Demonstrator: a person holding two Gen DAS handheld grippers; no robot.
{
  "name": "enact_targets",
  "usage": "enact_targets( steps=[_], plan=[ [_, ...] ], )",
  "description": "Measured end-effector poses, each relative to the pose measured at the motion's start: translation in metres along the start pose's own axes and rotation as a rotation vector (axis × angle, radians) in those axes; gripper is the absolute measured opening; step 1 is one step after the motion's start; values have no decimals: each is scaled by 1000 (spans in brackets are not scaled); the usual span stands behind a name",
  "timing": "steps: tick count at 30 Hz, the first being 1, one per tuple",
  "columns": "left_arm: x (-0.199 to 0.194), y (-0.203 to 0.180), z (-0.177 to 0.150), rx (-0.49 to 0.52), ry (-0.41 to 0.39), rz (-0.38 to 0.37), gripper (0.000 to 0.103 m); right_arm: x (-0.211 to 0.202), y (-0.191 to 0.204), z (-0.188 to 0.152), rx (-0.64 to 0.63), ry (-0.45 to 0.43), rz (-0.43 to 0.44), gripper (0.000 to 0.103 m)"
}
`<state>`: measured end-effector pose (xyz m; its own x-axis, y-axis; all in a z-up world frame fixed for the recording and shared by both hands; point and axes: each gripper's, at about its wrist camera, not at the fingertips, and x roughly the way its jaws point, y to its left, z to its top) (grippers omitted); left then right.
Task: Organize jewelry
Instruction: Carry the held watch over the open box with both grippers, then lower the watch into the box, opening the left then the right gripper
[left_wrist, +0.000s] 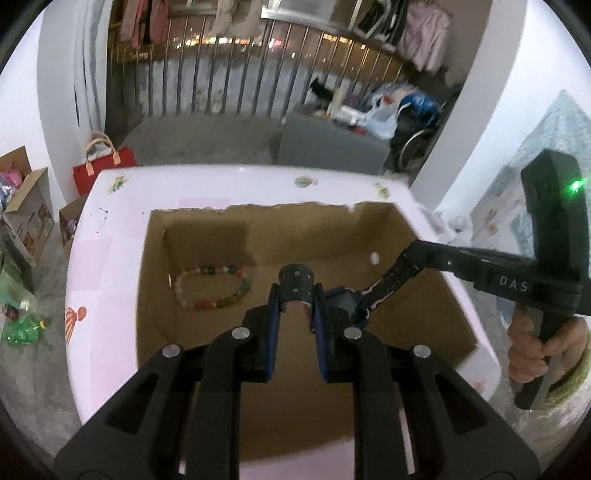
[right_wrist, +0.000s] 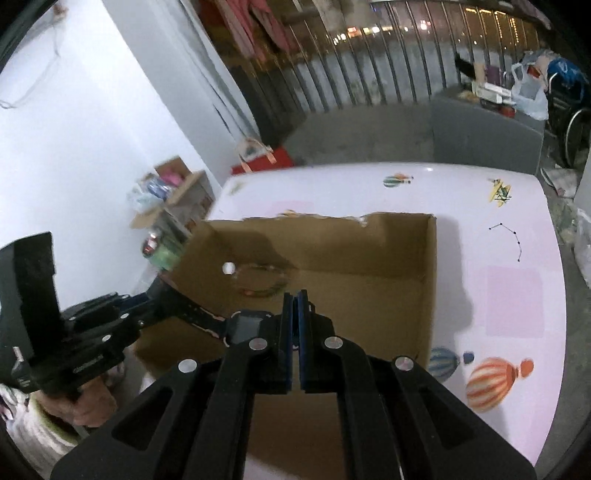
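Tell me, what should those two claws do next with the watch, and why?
Probably lower the watch into the box beside the bracelet: the left gripper and right gripper each pinch a strap end above it.

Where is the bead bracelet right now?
In the left wrist view, the bead bracelet lies on the cardboard box floor, near its far-left corner, left of the left gripper.

We get two fisheye wrist views, both close above the open brown cardboard box (left_wrist: 207, 240) on the white balloon-printed table (left_wrist: 110, 206), tilted down toward its far edge. Left view sits left, right view right; both share box (right_wrist: 369, 258), table (right_wrist: 498, 295), railing behind.
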<state>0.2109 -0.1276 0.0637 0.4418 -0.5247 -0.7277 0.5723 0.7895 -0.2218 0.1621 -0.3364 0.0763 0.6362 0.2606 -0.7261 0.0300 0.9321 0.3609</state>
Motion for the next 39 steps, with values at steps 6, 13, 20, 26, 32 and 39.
enact_targets(
  steps=[6,13,20,26,32,39],
  plan=[
    [47,3,18,6,118,54,23,35,-8,29,-3,60,-30,3],
    [53,10,8,2,120,118,36,47,-18,34,-7,54,-58,4],
    [15,17,14,-9,21,135,36,36,-12,34,-82,53,-44,11],
    [-54,25,0,-28,-136,146,37,48,32,28,-363,191,-8,48],
    [-111,47,-41,-85,-256,184,39,108,77,10,-606,411,-12,51],
    [-141,83,-92,-155,-268,250,39,176,101,-4,-789,544,-99,51]
  ],
)
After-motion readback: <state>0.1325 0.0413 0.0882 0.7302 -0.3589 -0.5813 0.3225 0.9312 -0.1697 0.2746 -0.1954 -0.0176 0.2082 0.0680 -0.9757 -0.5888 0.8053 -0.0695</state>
